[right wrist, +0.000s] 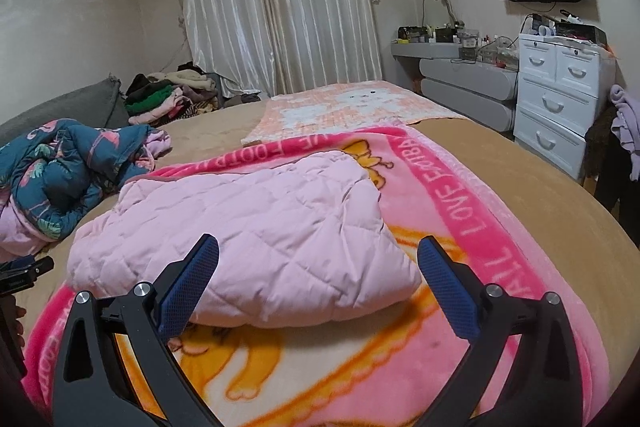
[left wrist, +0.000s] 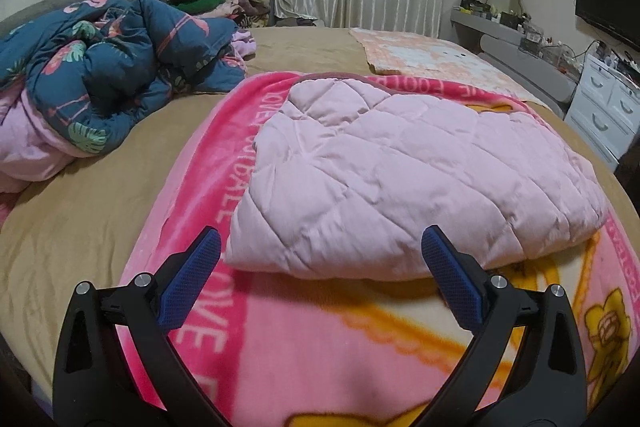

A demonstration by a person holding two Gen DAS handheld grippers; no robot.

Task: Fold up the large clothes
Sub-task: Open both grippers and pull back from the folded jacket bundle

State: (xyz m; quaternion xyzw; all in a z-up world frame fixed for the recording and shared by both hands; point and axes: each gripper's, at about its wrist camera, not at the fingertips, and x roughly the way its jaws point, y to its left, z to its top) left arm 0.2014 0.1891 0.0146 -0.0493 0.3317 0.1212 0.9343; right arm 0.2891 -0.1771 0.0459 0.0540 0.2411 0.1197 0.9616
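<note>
Left wrist: left gripper (left wrist: 322,241) jaws spread wide, nothing between pads, hovering short of folded pink quilted garment (left wrist: 404,183). Garment lies on pink blanket (left wrist: 280,347) on bed (left wrist: 100,211).
Right wrist: right gripper (right wrist: 318,249) jaws released, empty; garment (right wrist: 248,239) just ahead, blue duvet (right wrist: 68,167) left.

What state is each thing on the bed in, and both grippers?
Pink quilted garment: folded, lying on the pink blanket.
Pink blanket: spread flat.
Blue floral quilt: crumpled heap.
Left gripper: open, empty.
Right gripper: open, empty.
</note>
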